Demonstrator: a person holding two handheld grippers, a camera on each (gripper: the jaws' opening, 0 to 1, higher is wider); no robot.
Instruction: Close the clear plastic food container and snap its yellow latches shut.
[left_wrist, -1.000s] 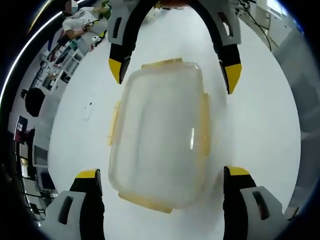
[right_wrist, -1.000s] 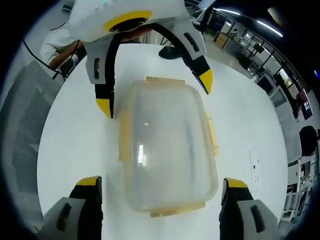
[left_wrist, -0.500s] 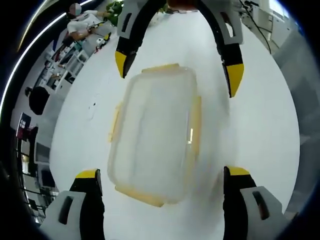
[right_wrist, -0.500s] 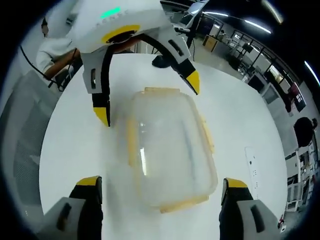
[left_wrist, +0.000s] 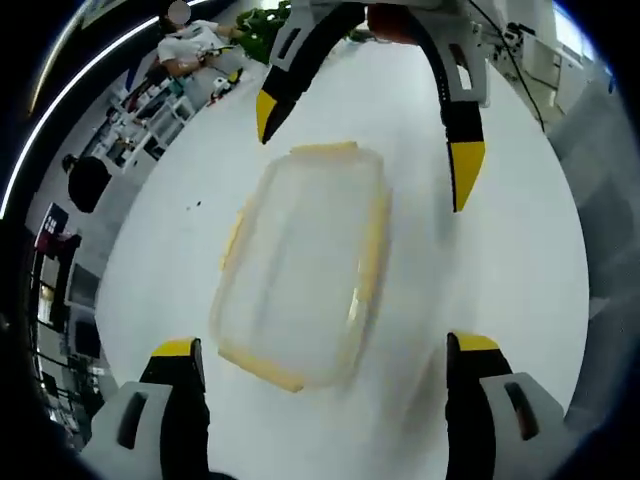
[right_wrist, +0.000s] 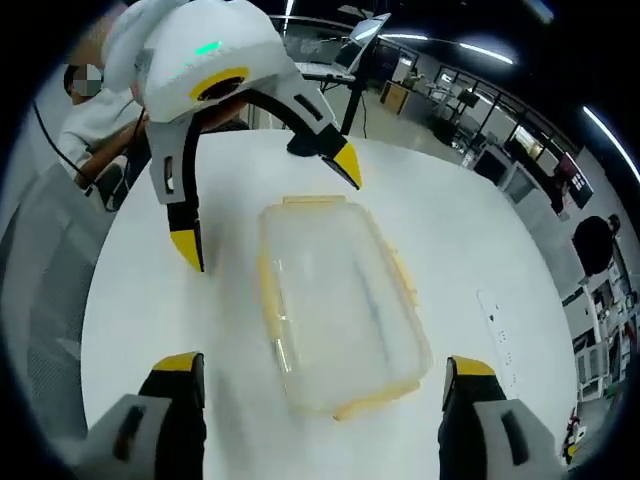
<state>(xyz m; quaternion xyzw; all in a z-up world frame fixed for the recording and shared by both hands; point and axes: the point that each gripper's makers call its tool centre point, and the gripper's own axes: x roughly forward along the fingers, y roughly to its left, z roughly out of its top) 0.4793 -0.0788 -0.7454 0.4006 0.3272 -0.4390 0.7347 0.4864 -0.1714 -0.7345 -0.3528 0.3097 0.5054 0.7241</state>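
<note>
The clear container (left_wrist: 300, 265) sits lid-on on the white worktop (left_wrist: 500, 270). The left claw (left_wrist: 322, 358) and right claw (right_wrist: 318, 372) both hover spread apart, holding nothing.

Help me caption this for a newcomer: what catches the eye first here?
A clear plastic food container with yellow latches lies lid-on in the middle of a round white table. Both grippers, the left gripper and the right gripper, hover open over opposite ends of it, yellow tips apart.
</note>
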